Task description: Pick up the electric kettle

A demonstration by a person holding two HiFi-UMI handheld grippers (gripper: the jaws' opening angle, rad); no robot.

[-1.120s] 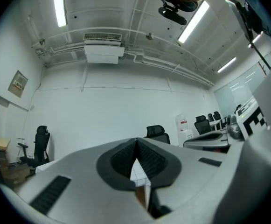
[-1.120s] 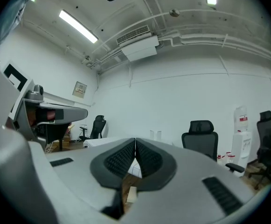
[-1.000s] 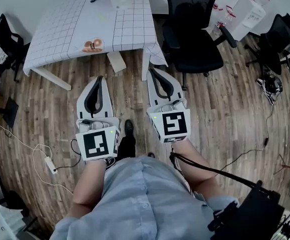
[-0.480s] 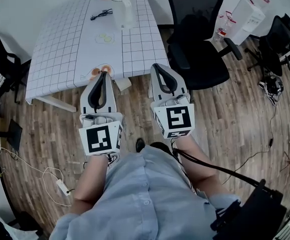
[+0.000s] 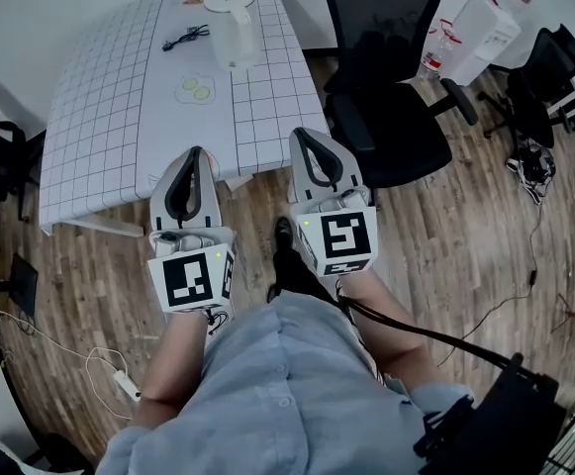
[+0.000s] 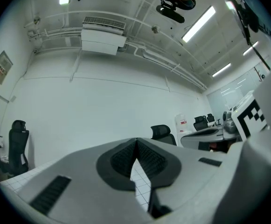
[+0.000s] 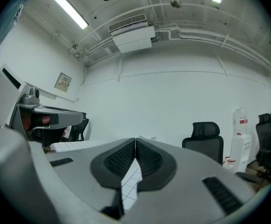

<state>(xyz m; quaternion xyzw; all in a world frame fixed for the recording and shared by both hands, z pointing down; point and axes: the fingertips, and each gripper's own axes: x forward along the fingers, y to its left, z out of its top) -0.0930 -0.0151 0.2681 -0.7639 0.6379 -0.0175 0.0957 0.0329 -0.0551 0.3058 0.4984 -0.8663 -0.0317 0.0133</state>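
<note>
The left gripper [image 6: 136, 142] has its ribbed black rubber pads [image 6: 120, 160] pressed together at the tips with nothing between them. Below the meeting line the pads curve apart into a narrow wedge. The right gripper [image 7: 135, 142] is the same, its ribbed pads [image 7: 149, 160] closed tip to tip and empty. Through each wedge shows a sliver of the white tablecloth printed with a dark square grid [image 7: 130, 181], just below and ahead of the fingers.

Each gripper view shows smooth grey plastic jaw shells around the pads, then a plain white wall, a boxy white ceiling air unit [image 6: 102, 35] and strip lights overhead. The left gripper view also catches the right gripper's black-and-white marker cube [image 6: 249, 118] off to the right of its fingers.

The tall white electric kettle [image 5: 234, 40] shows in the head view alone. There the left gripper [image 5: 195, 152] and right gripper [image 5: 300, 135] lie side by side, with their tips at the near edge of the cloth. The kettle stands upright well ahead of the fingers, towards the far end of the table, on a line between the two grippers. A small tangle of black cable [image 5: 185, 38] lies just left of it. Pale green flat round pieces [image 5: 196, 90] lie between it and the left fingers. Right of the right fingers stands a black mesh office chair [image 5: 381, 77] on a brown wood-plank floor [image 5: 445, 226].
</note>
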